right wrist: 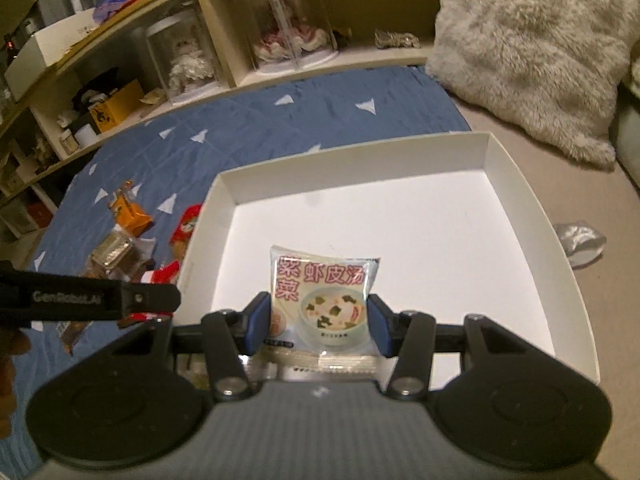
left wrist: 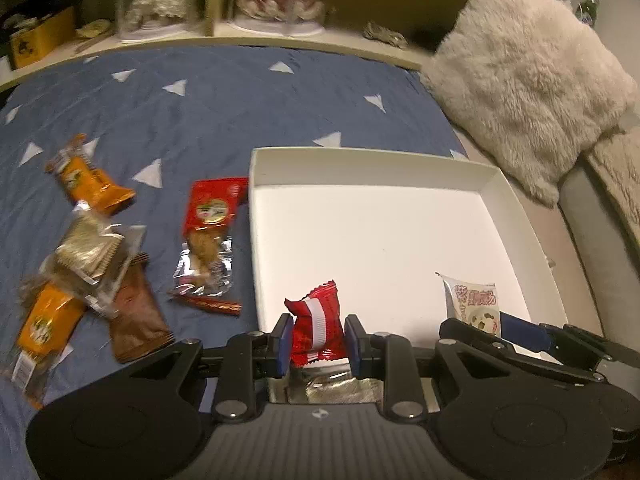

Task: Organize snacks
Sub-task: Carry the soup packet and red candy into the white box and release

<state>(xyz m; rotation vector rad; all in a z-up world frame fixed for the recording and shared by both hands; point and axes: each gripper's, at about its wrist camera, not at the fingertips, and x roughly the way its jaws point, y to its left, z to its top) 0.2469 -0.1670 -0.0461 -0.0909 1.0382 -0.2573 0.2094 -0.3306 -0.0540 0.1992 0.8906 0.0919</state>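
A white shallow box (left wrist: 512,196) (right wrist: 500,160) lies on a blue bedspread (left wrist: 200,96). My left gripper (left wrist: 318,338) is shut on a small red snack packet with a white stripe (left wrist: 318,326), held over the box's near left edge. My right gripper (right wrist: 318,322) is shut on a pale soup packet with pink lettering (right wrist: 320,300), held above the box floor. That soup packet (left wrist: 474,304) and the right gripper's blue pad also show at the lower right of the left wrist view. Loose snacks lie left of the box: a red-and-clear packet (left wrist: 210,232), orange packets (left wrist: 90,180), a brown one (left wrist: 136,312).
A fluffy cream pillow (left wrist: 528,80) (right wrist: 532,44) sits beyond the box on the right. A low shelf (right wrist: 248,76) with clear display cases runs along the far edge of the bedspread. A crumpled silver wrapper (right wrist: 580,240) lies right of the box.
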